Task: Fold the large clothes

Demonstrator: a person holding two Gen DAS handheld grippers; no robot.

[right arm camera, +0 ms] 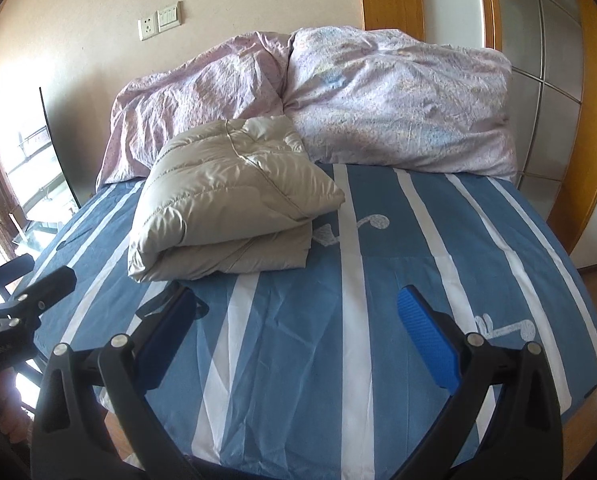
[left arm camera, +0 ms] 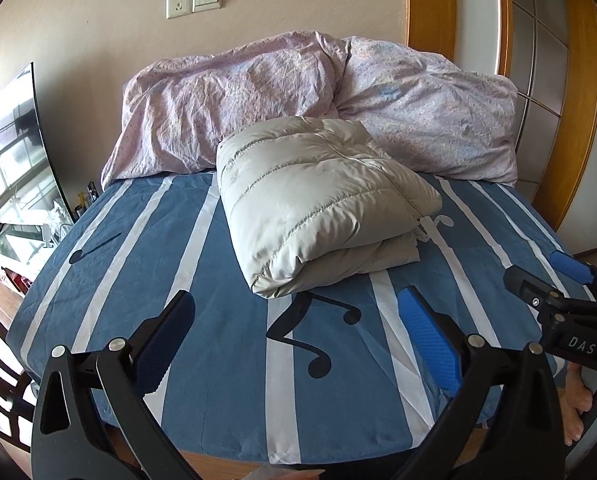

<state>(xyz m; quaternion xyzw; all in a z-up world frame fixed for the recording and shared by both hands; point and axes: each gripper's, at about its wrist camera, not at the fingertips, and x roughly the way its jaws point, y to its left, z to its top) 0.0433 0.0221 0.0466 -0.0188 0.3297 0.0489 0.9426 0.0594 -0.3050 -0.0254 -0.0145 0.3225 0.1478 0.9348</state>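
A beige quilted down jacket (left arm camera: 318, 200) lies folded into a thick bundle on the blue-and-white striped bed sheet (left arm camera: 226, 320), near the pillows. It also shows in the right wrist view (right arm camera: 226, 200). My left gripper (left arm camera: 298, 320) is open and empty, held above the sheet in front of the jacket, apart from it. My right gripper (right arm camera: 298, 320) is open and empty, above the sheet to the right of the jacket. The right gripper shows at the right edge of the left wrist view (left arm camera: 558, 284); the left gripper's finger shows at the left edge of the right wrist view (right arm camera: 46, 284).
A crumpled pink floral duvet (left arm camera: 298, 100) is heaped along the far end of the bed against the wall. A TV (left arm camera: 14, 152) on a stand is to the left of the bed. A wooden-framed sliding door (left arm camera: 558, 80) is on the right.
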